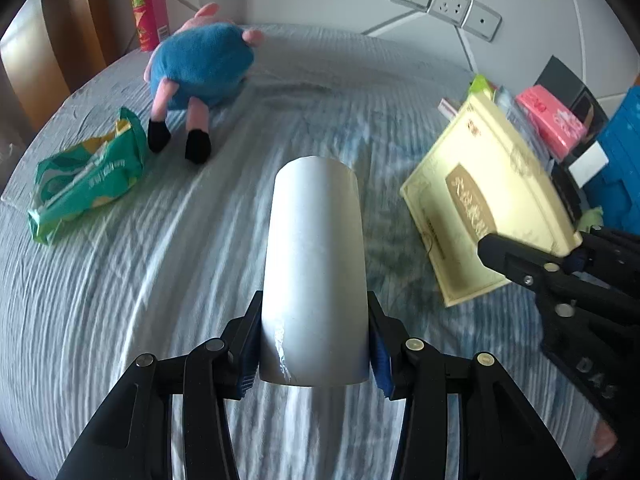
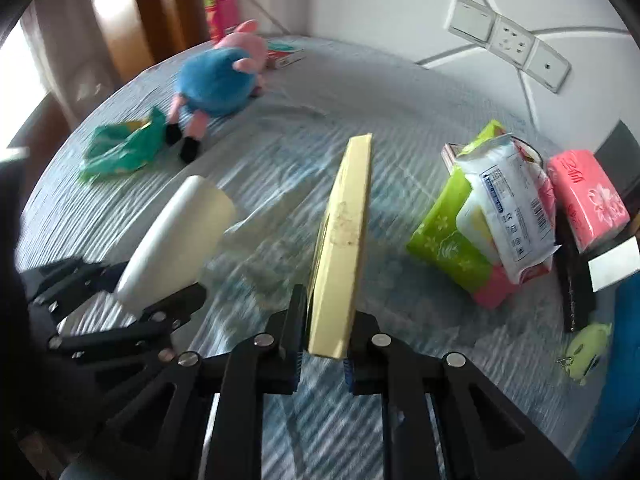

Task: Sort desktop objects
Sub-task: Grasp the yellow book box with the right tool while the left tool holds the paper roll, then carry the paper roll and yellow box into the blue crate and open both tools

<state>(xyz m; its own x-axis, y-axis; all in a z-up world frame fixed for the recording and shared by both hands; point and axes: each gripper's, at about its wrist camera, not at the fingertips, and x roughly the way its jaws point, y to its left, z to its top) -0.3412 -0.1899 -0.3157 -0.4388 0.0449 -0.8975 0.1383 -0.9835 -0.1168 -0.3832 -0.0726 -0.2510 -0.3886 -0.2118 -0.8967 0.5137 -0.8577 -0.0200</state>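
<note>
My left gripper (image 1: 314, 344) is shut on a white cylinder (image 1: 316, 264) that points forward above the blue striped cloth; the same white cylinder (image 2: 180, 236) shows at the left of the right wrist view. A flat cream-yellow box (image 2: 344, 240) stands on edge between the jaws of my right gripper (image 2: 324, 340), which is shut on it. In the left wrist view that cream-yellow box (image 1: 480, 204) tilts at the right, pinched at its corner by the right gripper (image 1: 568, 258). A blue and pink plush pig (image 1: 200, 68) and a green packet (image 1: 88, 176) lie at the far left.
A pink-yellow canister (image 1: 150, 4) stands at the back left corner. At the right sit a green tissue pack (image 2: 452, 236), a white wipes pack (image 2: 508, 208), a pink tissue pack (image 2: 588, 196), a blue crate (image 1: 620, 152) and a small yellow-green toy (image 2: 588, 352). Wall sockets (image 2: 510, 42) lie behind.
</note>
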